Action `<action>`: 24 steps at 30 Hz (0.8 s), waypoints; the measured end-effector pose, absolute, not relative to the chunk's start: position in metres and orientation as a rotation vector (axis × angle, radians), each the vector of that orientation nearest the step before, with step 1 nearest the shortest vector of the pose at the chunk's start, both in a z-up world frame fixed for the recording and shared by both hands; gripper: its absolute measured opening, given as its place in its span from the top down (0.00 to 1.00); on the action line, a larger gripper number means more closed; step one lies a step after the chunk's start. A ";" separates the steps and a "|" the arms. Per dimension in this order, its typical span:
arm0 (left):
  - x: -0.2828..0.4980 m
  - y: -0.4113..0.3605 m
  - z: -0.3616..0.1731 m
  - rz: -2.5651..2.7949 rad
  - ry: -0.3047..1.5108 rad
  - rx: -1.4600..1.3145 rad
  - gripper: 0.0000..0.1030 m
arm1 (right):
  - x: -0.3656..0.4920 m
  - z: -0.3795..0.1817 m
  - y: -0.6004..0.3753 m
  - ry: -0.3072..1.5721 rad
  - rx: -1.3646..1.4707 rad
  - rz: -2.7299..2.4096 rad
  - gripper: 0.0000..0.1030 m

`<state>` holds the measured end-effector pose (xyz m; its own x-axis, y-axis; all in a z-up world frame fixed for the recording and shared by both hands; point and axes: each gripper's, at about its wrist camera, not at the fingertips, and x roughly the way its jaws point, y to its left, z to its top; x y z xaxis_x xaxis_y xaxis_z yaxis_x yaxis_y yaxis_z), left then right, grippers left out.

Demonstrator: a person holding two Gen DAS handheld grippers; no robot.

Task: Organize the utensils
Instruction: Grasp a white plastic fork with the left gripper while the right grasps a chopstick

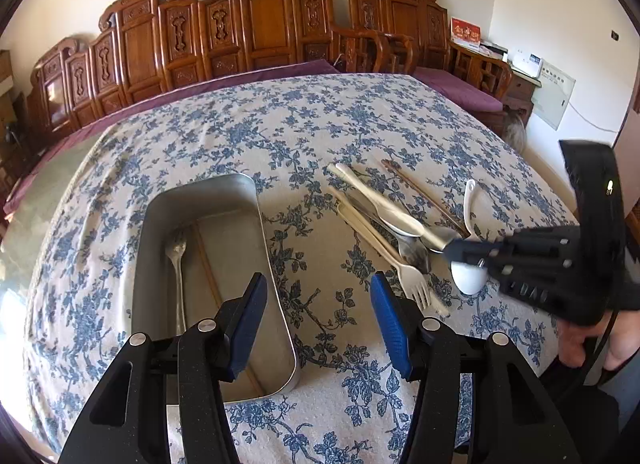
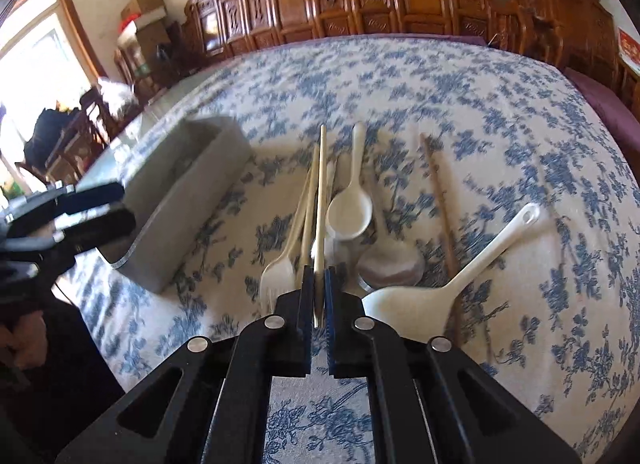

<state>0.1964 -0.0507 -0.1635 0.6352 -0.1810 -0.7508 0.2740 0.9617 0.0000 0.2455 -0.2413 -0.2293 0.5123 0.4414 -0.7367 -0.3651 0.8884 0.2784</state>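
Between right tool's [image 2: 319, 296] pads, pale chopstick [image 2: 320, 199].

Each wrist camera looks steeply down along its tool at the floral-clothed counter [image 1: 280, 135]; both share the rectangular metal tray [image 1: 276, 264] and cutlery pile [image 2: 340, 219].

The left gripper [image 1: 318, 320] points steeply down, its blue pads [image 1: 390, 324] standing about half apart with nothing between them. The right gripper [image 2: 319, 296] also tilts steeply down; its jaws are closed to a narrow slit, the pads pinching a pale chopstick [image 2: 320, 199] near its lower end. In the left wrist view the right gripper reaches in from the right edge, its tips low, and a hand [image 1: 580, 340] grasps its handle at the lower right. In the right wrist view the left gripper shows at the left edge.
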 end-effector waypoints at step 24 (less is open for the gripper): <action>0.229 -0.124 -0.214 -0.342 0.993 0.129 0.58 | 0.260 -0.223 -0.286 0.858 0.209 0.373 0.94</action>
<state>0.2291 -0.1238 -0.2141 0.4979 -0.2232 -0.8380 0.3396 0.9393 -0.0483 0.2601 -0.2864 -0.2231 0.5947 0.4017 -0.6964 -0.2355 0.9153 0.3268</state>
